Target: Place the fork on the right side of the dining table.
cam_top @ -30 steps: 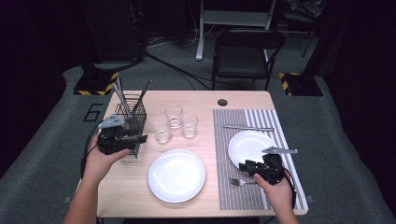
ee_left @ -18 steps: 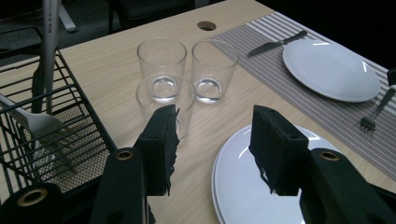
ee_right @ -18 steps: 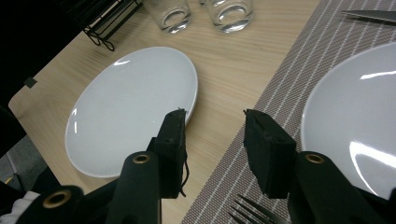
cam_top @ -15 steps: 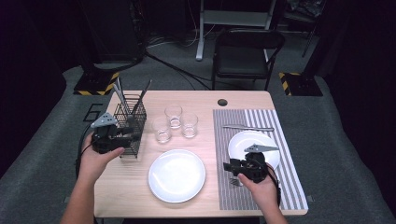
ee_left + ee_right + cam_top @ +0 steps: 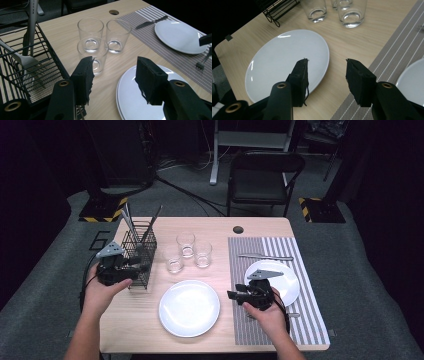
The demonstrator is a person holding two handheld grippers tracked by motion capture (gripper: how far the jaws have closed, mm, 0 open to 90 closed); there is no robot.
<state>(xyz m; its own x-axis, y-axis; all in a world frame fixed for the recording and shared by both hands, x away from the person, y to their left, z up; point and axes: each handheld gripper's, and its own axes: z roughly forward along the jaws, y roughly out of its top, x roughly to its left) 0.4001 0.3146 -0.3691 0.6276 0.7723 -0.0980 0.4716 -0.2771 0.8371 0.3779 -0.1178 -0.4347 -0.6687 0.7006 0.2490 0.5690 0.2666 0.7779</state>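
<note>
Progress unclear to us: mat [image 5: 315, 320] holds plate [image 5: 287, 285], knife [image 5: 265, 256], fork [image 5: 203, 62]; big plate [image 5: 189, 307] sits off it. Left gripper [image 5: 113, 77] and right gripper [image 5: 325, 75] gape empty.

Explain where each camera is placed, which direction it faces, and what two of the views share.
High view: above the person's side, facing forward and down on the table; both forearms show.
Left gripper view: on the left gripper, facing three glasses; its black fingers show.
Right gripper view: on the right gripper, facing the big plate; its fingers show.
All share that plate and the glasses.
</note>
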